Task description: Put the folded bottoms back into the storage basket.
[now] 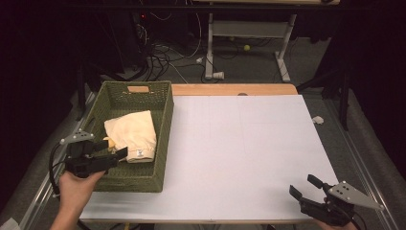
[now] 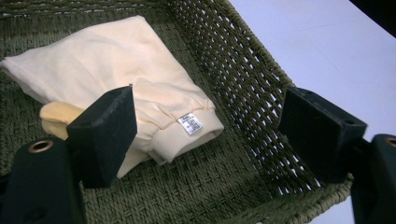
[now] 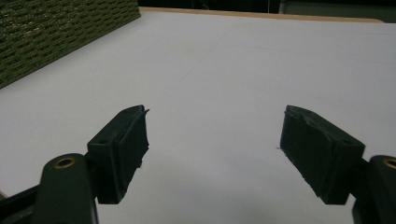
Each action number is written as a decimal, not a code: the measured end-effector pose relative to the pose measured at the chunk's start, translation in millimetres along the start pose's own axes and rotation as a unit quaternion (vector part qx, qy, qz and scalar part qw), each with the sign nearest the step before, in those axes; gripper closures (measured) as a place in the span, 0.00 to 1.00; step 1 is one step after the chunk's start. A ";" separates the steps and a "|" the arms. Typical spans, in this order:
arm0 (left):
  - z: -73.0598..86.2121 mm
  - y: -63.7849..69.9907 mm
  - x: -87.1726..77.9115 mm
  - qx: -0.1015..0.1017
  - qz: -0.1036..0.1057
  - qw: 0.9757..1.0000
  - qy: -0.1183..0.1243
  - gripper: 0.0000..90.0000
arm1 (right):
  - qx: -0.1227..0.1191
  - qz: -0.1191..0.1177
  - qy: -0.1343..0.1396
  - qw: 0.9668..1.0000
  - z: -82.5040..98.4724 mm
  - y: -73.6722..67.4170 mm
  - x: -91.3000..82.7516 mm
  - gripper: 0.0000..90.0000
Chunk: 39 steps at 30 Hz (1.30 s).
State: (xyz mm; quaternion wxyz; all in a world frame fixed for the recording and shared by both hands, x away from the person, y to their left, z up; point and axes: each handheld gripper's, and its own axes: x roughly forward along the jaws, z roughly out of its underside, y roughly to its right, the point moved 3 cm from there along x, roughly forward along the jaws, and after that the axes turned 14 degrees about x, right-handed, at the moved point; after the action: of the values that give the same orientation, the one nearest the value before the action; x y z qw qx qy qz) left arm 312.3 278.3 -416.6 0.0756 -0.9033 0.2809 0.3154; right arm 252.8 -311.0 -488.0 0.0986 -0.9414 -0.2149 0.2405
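A folded cream garment (image 1: 132,133) (image 2: 116,79) with a small white label lies inside the green woven basket (image 1: 165,129) (image 2: 243,88) at the table's left. My left gripper (image 1: 114,148) (image 2: 205,130) hovers open over the basket's near end, just short of the garment's ribbed cuff, holding nothing. My right gripper (image 1: 302,188) (image 3: 215,140) is open above the bare white tabletop (image 1: 249,143) near the front right corner, nothing between its jaws. The basket's outer wall (image 3: 56,37) appears at the far left in the right gripper view.
A wooden strip (image 1: 234,89) runs along the table's far edge. Beyond it on the floor are cables and a white desk frame (image 1: 249,43). A small white scrap (image 1: 317,120) lies off the table's right side.
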 end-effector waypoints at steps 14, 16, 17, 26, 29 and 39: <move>18.1 7.3 -7.6 0.004 -0.003 1.000 0.013 0.20 | 0.001 0.001 0.000 1.000 0.0 0.1 -0.1 0.27; 21.5 8.2 -7.5 0.004 -0.002 1.000 0.013 0.20 | 0.001 0.001 0.000 1.000 0.0 0.1 -0.1 0.27; 22.9 8.6 -7.5 0.004 -0.003 1.000 0.013 0.20 | 0.001 0.001 0.000 1.000 0.0 0.1 0.0 0.27; 36.1 10.1 -5.4 -0.001 -0.013 1.000 0.021 0.21 | 0.000 0.001 0.000 1.000 0.0 0.2 -0.1 0.27; 40.8 9.5 -6.2 -0.005 -0.015 1.000 0.025 0.21 | 0.001 0.002 0.000 1.000 0.0 0.2 -0.1 0.27; 51.8 13.7 -7.8 0.009 -0.039 0.999 0.031 0.21 | 0.001 0.003 0.000 1.000 0.0 0.2 -0.1 0.27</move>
State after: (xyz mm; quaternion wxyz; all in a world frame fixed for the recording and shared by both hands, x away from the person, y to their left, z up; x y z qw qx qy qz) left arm 272.3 286.8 -452.1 0.0872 -0.9221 0.2503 0.2817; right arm 252.8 -311.2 -488.0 0.0992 -0.9420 -0.2117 0.2408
